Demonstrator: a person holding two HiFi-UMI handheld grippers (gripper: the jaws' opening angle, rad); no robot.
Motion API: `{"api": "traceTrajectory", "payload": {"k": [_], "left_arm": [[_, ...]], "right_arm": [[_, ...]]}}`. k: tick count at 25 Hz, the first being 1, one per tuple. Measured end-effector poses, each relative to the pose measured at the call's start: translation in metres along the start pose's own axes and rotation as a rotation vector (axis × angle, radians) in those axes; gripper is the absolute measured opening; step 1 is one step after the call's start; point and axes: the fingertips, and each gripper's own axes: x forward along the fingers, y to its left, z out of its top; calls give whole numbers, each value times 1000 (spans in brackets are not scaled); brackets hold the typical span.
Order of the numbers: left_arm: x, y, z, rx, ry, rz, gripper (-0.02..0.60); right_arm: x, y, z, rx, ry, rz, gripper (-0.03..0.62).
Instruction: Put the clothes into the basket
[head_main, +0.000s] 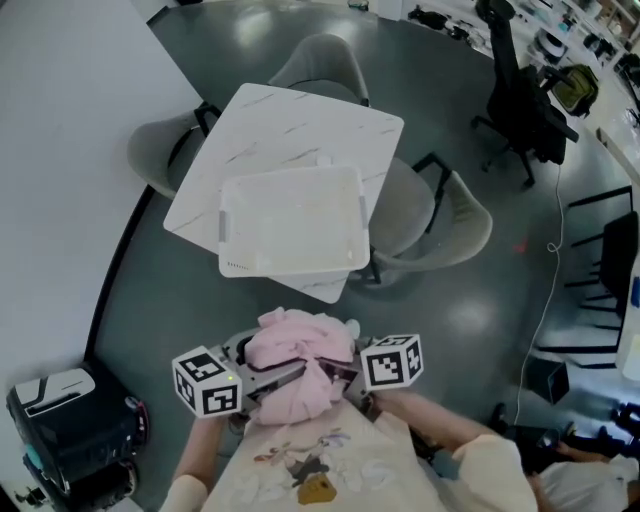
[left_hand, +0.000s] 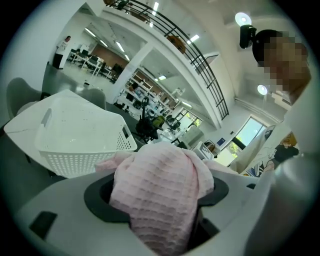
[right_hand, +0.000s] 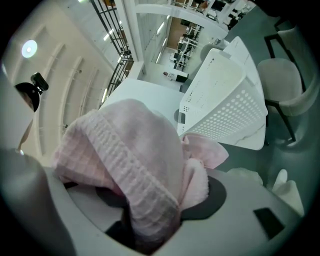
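The pink garment (head_main: 298, 365) is held as a bunched bundle in the air, close to the person's chest and well short of the basket (head_main: 290, 175), which is seen empty on the marble worktop (head_main: 290, 120). The bundle is clamped from both sides: the fingers of the left gripper (head_main: 262, 378) and of the right gripper (head_main: 345, 372) are closed on thick folds of it, as both gripper views show.

A tail of cloth is seen hanging below the fingers in the head view. It is judged that this loose part could be caught on the basket's near rim, so that the garment is draped over the wall instead of dropped inside. If one grip is released before the other, the cloth could be dragged back out. The basket looks light and is set at the worktop's near corner, its near side seemingly over the edge, so it could be shoved or tipped by a low approach.

Both grippers are held low and near the torso, angled inward towards each other and slightly downward.
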Motion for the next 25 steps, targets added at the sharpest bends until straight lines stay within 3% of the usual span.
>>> {"api": "traceTrajectory", "payload": {"k": [3,10,15,25], "left_arm": [[-1,20,12,-20,-9,-17,362],[17,61,66,62,50,-88,362],[19,67,98,114,90,-118,362],[14,94,160,145,-8,-86,362]], "right_arm": [[14,-5,15,5,-7,-16,252],[31,-17,85,-21,-153,-51,252],[36,-10,117,-41,-223,-59,250],[55,-1,181,-117,-254,-69,250]]}}
